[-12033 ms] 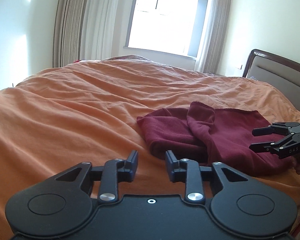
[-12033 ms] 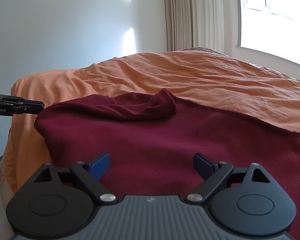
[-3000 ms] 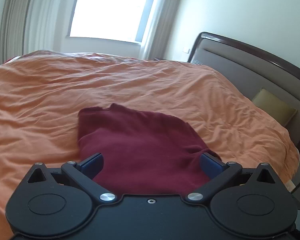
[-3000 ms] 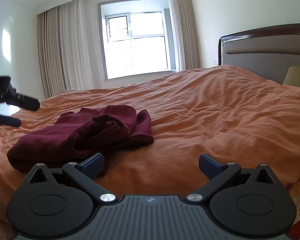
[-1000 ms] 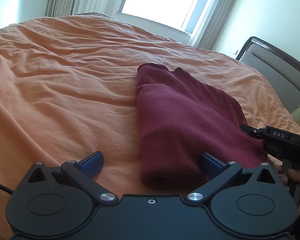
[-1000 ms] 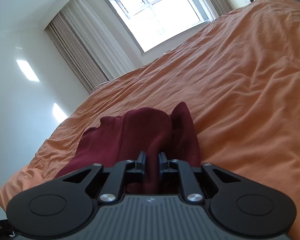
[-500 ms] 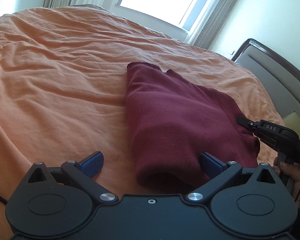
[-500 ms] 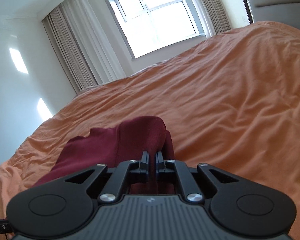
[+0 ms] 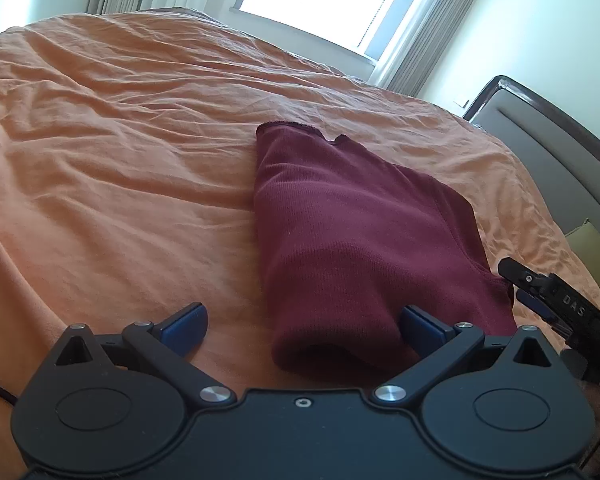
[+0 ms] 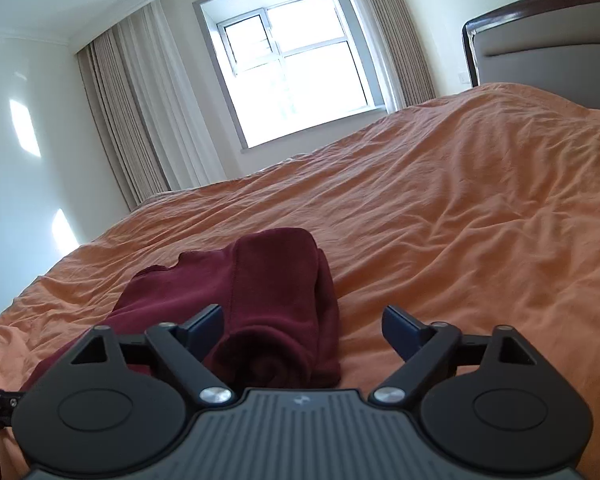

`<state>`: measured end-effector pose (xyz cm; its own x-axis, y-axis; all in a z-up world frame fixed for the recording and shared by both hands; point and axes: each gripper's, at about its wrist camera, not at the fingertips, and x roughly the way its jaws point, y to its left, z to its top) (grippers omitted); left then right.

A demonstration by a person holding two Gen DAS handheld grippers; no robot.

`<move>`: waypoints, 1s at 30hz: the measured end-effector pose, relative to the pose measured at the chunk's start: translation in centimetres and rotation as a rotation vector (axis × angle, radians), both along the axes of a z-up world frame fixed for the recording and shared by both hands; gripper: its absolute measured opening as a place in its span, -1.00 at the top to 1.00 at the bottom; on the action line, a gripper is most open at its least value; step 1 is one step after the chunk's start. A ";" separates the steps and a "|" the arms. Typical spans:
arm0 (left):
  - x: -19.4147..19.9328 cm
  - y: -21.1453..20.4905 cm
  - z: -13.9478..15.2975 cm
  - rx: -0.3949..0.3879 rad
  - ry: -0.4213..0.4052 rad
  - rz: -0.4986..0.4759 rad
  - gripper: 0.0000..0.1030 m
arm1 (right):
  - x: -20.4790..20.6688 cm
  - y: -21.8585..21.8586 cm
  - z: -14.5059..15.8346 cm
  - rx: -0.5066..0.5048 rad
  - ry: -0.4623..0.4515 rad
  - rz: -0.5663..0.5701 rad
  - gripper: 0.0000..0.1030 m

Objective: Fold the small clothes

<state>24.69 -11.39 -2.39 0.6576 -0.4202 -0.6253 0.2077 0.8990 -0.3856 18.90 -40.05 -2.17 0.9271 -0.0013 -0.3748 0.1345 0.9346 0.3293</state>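
Observation:
A maroon garment (image 9: 360,240) lies folded into a thick long bundle on the orange bedcover (image 9: 120,168). My left gripper (image 9: 304,324) hovers open over the bundle's near end, its right pad (image 9: 424,326) beside the cloth and not pressing it. In the right wrist view my right gripper (image 10: 304,328) is opening its jaws. The rolled end of the garment (image 10: 268,280) sits between them, left of centre, and no pad presses on it. From the left wrist view the right gripper (image 9: 514,284) shows at the bundle's right corner.
A dark-framed padded headboard (image 9: 548,132) stands to the right, with a yellow-green pillow (image 9: 592,248) below it. A bright window (image 10: 296,76) with curtains (image 10: 140,120) is beyond the bed. Rumpled bedcover (image 10: 480,220) spreads all around the garment.
The right gripper's jaws, shut on the garment's fold until half a second ago, now stand wide apart and the cloth has dropped free. The left gripper has hardly moved.

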 end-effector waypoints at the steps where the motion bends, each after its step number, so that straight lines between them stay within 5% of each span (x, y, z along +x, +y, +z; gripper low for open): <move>1: -0.1 0.0 0.0 0.002 -0.002 -0.001 -0.99 | -0.5 0.6 -0.2 -0.015 -0.006 -0.003 -0.78; 10: -0.3 0.0 -0.5 0.028 0.003 -0.006 -0.99 | -2.5 4.1 -3.3 -0.181 0.010 -0.067 -0.81; 30: -0.5 -0.1 -0.6 0.049 0.012 -0.007 -0.99 | -2.8 3.8 -4.1 -0.194 0.009 -0.078 -0.99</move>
<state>24.22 -11.52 -2.95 0.6472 -0.3932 -0.6530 0.2092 0.9154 -0.3439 16.06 -36.26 -6.28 0.9178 -0.1463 -0.3692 0.2114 0.9670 0.1423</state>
